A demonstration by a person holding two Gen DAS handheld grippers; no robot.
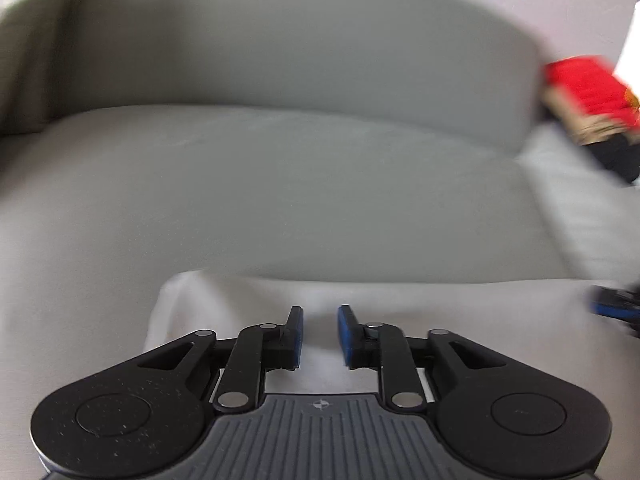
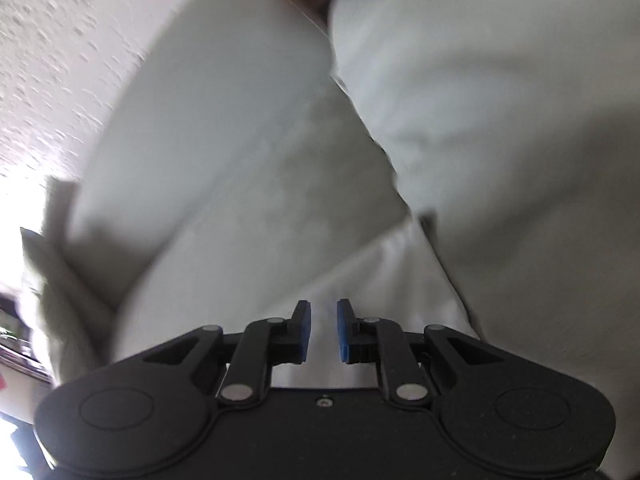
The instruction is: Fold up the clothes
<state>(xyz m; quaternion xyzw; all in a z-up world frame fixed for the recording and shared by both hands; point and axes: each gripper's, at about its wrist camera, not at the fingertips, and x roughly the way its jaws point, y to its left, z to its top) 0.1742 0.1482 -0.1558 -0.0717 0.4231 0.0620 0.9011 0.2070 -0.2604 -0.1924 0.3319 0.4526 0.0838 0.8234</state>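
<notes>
**Ana:** Left gripper (image 1: 320, 336) first: it points forward, low over a pale grey sofa seat (image 1: 280, 184), with its two blue-padded fingers (image 1: 297, 336) standing apart by a narrow gap. White cloth (image 1: 248, 300) lies under and in front of them, but nothing is pinched between the pads.

**Ben:** And the right gripper (image 2: 323, 330)?

**Ana:** Tilted, so the sofa runs diagonally across its view. Its fingers (image 2: 306, 330) are also parted, a little less than the left pair, and white cloth (image 2: 360, 280) shows through the gap. Whether the pads touch the fabric I cannot tell; both views are blurred.

**Ben:** Counting, biggest first?

**Ana:** One sofa. In the left wrist view, one broad back cushion (image 1: 300, 48) above the seat. In the right wrist view, two large grey cushions (image 2: 208, 112) meeting at a seam near the top. One white garment, spread flat on the front of the seat, its left edge lifted in a soft fold. One small stack of folded clothes (image 1: 588, 96) at the far right of the sofa: a red piece on top, a tan one under it, a dark one lowest. Two grippers, two fingers each.

**Ben:** Does either view show the other gripper?

**Ana:** A blurred blue and black shape sits at the right edge of the left wrist view, over the white cloth; too smeared to name with certainty.

**Ben:** The stack from the right wrist?

**Ana:** Only a sliver of red and tan at the top edge.
</notes>
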